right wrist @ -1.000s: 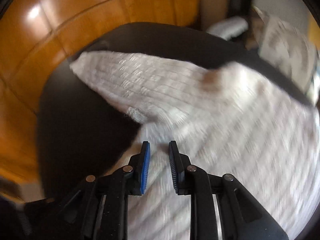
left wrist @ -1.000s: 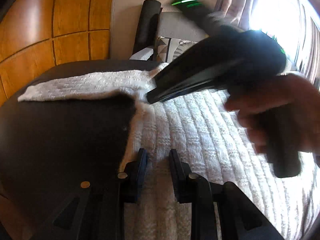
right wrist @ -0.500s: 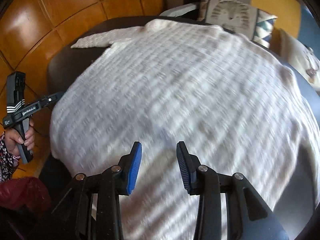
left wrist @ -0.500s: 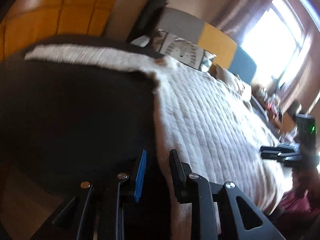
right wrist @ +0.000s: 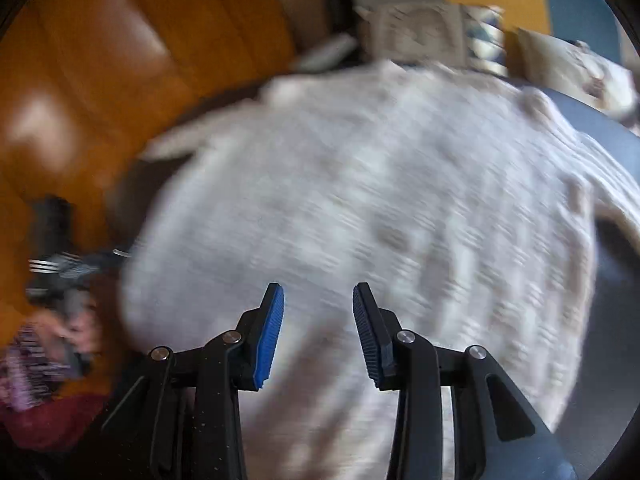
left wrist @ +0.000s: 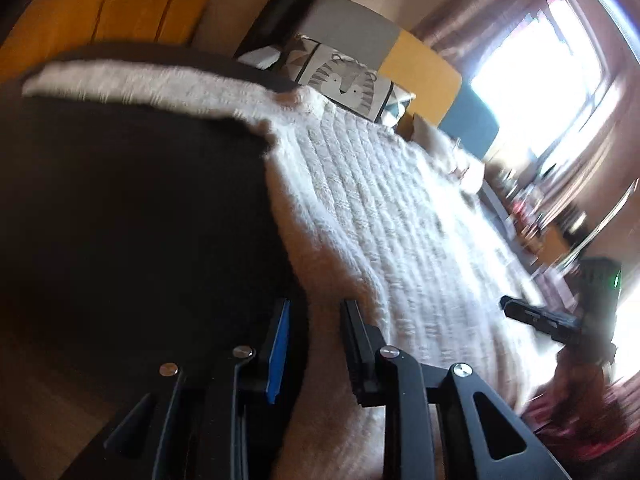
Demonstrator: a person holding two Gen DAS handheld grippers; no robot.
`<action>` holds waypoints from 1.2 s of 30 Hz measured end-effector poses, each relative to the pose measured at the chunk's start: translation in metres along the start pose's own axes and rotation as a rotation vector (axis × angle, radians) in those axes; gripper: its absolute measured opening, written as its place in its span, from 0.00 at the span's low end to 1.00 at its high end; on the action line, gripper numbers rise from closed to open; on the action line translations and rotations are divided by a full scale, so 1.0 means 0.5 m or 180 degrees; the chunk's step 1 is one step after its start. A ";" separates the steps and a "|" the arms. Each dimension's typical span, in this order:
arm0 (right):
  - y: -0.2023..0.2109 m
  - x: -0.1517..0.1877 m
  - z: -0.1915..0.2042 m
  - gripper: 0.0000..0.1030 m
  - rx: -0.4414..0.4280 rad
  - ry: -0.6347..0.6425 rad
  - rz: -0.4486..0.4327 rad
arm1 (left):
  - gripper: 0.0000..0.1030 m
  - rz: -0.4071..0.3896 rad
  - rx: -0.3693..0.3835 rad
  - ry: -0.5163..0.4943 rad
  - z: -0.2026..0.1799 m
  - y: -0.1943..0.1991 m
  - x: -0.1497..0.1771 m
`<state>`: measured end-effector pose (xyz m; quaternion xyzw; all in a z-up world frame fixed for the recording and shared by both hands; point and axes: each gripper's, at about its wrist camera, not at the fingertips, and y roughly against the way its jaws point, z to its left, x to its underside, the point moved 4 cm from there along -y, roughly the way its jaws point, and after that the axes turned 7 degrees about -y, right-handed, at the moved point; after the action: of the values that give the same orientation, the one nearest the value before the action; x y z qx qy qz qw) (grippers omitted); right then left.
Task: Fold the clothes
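Your left gripper (left wrist: 312,344) straddles the spread white sweater (left wrist: 400,216) hem, fingers narrow; right gripper (right wrist: 318,336) hovers wide: grip both corners before folding.

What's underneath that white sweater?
The sweater lies spread on a dark table, whose bare top shows beside it and below one sleeve. Whatever sits directly beneath the knit is covered.
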<state>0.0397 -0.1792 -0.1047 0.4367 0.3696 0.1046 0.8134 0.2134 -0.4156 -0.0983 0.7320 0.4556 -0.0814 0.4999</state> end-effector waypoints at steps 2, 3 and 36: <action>-0.016 0.002 0.030 0.38 -0.0066 0.0103 0.0063 | 0.24 -0.0025 0.0211 0.0251 0.019 0.006 0.011; -0.024 0.003 0.045 0.38 -0.0099 0.0154 0.0094 | 0.24 -0.0044 0.0307 0.0371 0.026 0.008 0.015; -0.070 0.015 0.091 0.41 -0.0490 0.0127 -0.0045 | 0.27 -0.0147 -0.0325 0.0160 0.041 0.041 0.031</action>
<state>0.0710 -0.2254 -0.1205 0.3681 0.3797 0.1356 0.8378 0.2444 -0.4249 -0.1036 0.6966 0.4884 -0.0511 0.5230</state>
